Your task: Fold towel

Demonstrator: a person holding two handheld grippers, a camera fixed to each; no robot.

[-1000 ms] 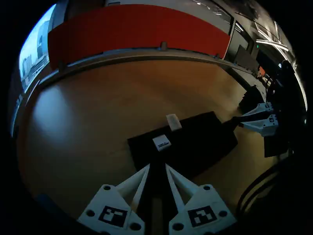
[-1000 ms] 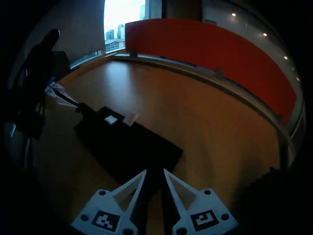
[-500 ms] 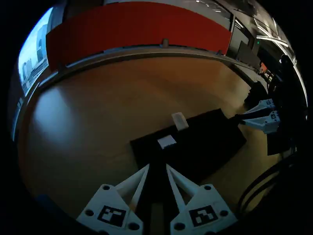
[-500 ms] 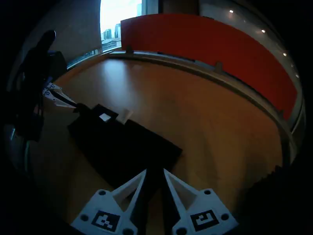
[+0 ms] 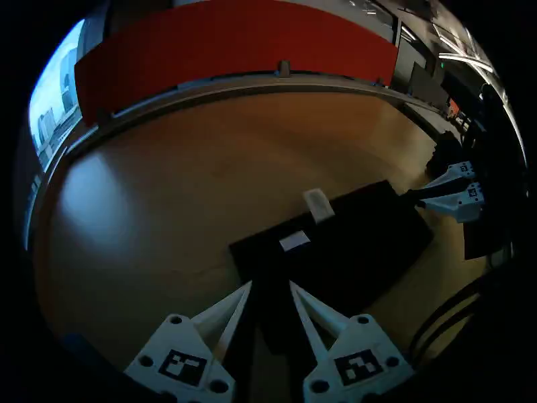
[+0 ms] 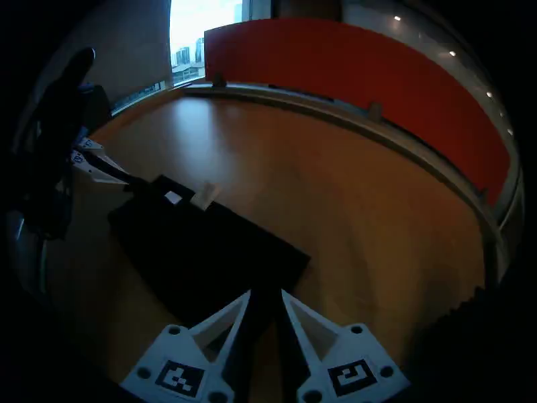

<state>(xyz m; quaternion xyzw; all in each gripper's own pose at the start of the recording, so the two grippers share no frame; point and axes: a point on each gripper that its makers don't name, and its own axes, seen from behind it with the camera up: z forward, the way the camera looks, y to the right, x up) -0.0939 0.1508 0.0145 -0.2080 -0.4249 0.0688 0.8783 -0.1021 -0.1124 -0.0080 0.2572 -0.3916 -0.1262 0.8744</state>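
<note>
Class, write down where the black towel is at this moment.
In the left gripper view the black towel sits lower right over the wooden table, its near end between the fingers of the left gripper, its far corner pinched by the right gripper.

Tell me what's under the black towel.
The wooden table shows around the black towel; whatever lies beneath is covered by the cloth.

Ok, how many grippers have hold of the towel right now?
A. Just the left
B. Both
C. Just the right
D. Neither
B. In the left gripper view the left gripper has its fingers closed on the near edge of the dark towel, and in the right gripper view the right gripper pinches the opposite edge the same way.
</note>
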